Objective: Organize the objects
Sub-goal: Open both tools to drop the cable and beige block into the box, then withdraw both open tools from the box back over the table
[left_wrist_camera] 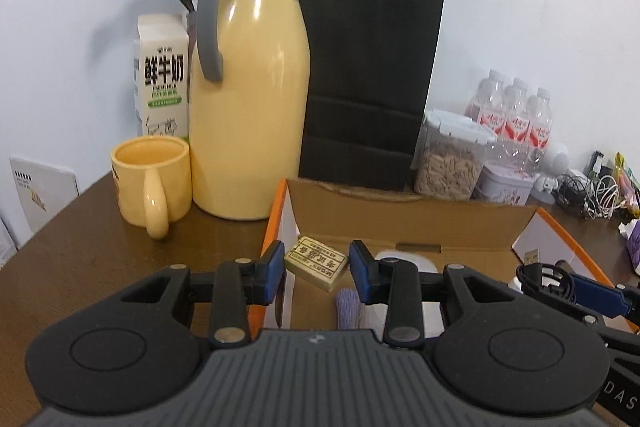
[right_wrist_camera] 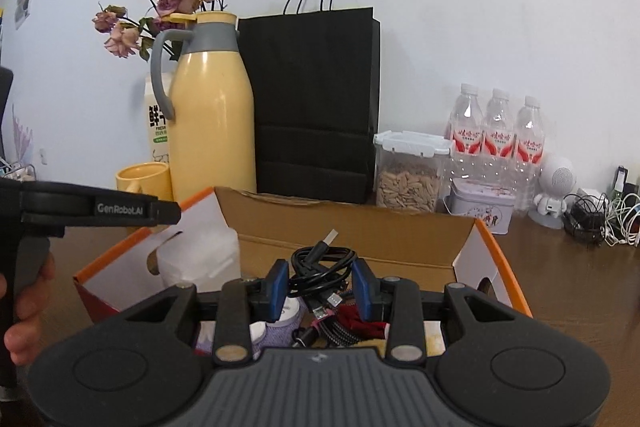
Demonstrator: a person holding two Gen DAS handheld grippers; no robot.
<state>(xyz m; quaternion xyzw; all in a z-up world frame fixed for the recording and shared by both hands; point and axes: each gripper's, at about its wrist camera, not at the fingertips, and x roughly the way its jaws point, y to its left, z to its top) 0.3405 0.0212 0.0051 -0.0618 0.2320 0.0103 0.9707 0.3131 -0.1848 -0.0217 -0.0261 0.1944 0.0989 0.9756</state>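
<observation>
My left gripper [left_wrist_camera: 318,273] is shut on a small tan printed box [left_wrist_camera: 316,261], its blue pads pressing both ends. It hangs over the left end of an open cardboard carton with orange edges [left_wrist_camera: 400,215]. My right gripper [right_wrist_camera: 322,287] is shut on a coiled black USB cable [right_wrist_camera: 320,259] above the same carton [right_wrist_camera: 344,223]. Inside the carton lie more cables [right_wrist_camera: 336,327], a purple item [right_wrist_camera: 276,331] and a red thing [right_wrist_camera: 360,321]. The right gripper's blue finger [left_wrist_camera: 600,293] shows at the right edge of the left wrist view. A hand [right_wrist_camera: 24,291] holds the left gripper's body [right_wrist_camera: 100,207].
Behind the carton stand a yellow thermos jug [left_wrist_camera: 248,99], a yellow mug [left_wrist_camera: 150,179], a milk carton [left_wrist_camera: 162,75], a black paper bag [left_wrist_camera: 368,79], a clear seed container [left_wrist_camera: 448,159], a small tin [left_wrist_camera: 504,183] and water bottles [left_wrist_camera: 516,115]. Tangled chargers [left_wrist_camera: 592,195] lie far right.
</observation>
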